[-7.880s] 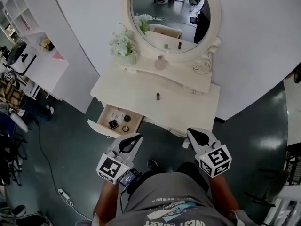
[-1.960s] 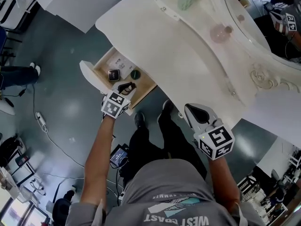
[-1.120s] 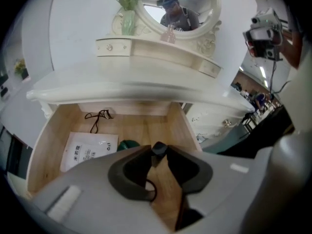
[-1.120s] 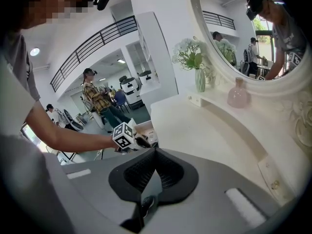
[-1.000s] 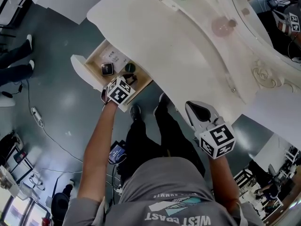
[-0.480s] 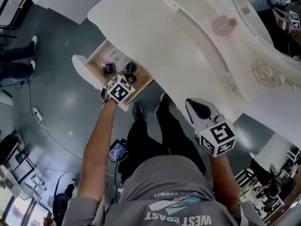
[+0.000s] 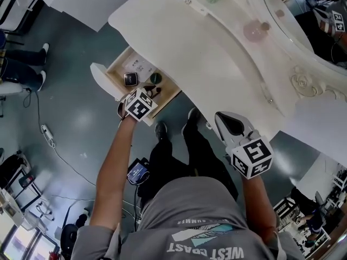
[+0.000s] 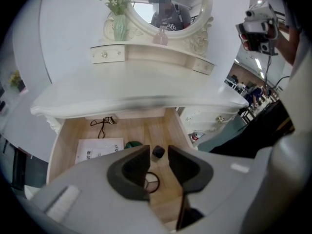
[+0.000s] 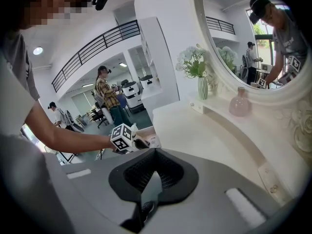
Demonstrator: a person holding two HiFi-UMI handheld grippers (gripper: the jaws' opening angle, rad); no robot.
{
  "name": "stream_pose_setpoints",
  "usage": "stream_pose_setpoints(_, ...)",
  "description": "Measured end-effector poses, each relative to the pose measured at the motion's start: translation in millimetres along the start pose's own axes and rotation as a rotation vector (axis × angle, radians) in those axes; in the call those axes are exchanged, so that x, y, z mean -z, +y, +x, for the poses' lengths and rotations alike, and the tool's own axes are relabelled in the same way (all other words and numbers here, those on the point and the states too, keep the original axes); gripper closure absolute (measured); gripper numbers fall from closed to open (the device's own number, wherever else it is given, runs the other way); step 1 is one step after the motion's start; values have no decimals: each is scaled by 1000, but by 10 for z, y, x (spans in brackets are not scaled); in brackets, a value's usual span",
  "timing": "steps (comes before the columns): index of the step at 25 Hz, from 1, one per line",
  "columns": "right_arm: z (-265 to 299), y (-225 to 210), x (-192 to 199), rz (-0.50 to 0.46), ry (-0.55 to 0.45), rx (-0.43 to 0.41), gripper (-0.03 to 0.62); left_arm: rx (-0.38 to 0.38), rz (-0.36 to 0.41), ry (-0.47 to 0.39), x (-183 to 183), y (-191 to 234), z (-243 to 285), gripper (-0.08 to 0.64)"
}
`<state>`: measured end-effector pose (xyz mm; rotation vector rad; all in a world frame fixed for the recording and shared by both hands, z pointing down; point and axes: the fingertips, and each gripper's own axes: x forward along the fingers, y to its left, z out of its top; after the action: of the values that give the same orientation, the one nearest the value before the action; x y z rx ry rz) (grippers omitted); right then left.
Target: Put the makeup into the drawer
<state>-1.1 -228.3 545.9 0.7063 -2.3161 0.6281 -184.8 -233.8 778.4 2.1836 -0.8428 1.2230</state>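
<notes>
**Jaws apart over drawer, makeup on its floor**

L gripper [image 7: 150,90]: jaws have just been opening and now stand part-open. Small dark makeup [image 8: 158,153] shows between the tips, lying on the drawer [image 8: 63,145] floor near its right edge, not pinched. Green pot [image 8: 132,144] is just left of it, card [image 8: 97,150] by the left edge, curler [image 8: 101,123] at the back-left corner. R gripper [image 9: 156,152]: jaws together, nothing in them, held off the vanity [image 7: 179,42] front edge, well apart from the drawer.
</notes>
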Motion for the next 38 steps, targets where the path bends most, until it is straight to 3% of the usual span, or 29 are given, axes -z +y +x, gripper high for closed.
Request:
stream_pose_setpoints(11,-220,281,-234,-43,-81,9,591,-105,44,-163,-322,-61,-972,460)
stream_pose_setpoints(18,-393,524,-440,-82,-139,13,591,-185,69,-306,-536,-194,-1807,558)
stream_pose_setpoints(33,-791,869,-787,-142,-250,50,591,-267,197,-587,-1143,-748,-3386,557)
stream_pose_setpoints(38,-896,1015,-816,-157,-275,50,591,-288,245,-641,-1233,-948,-3768,557)
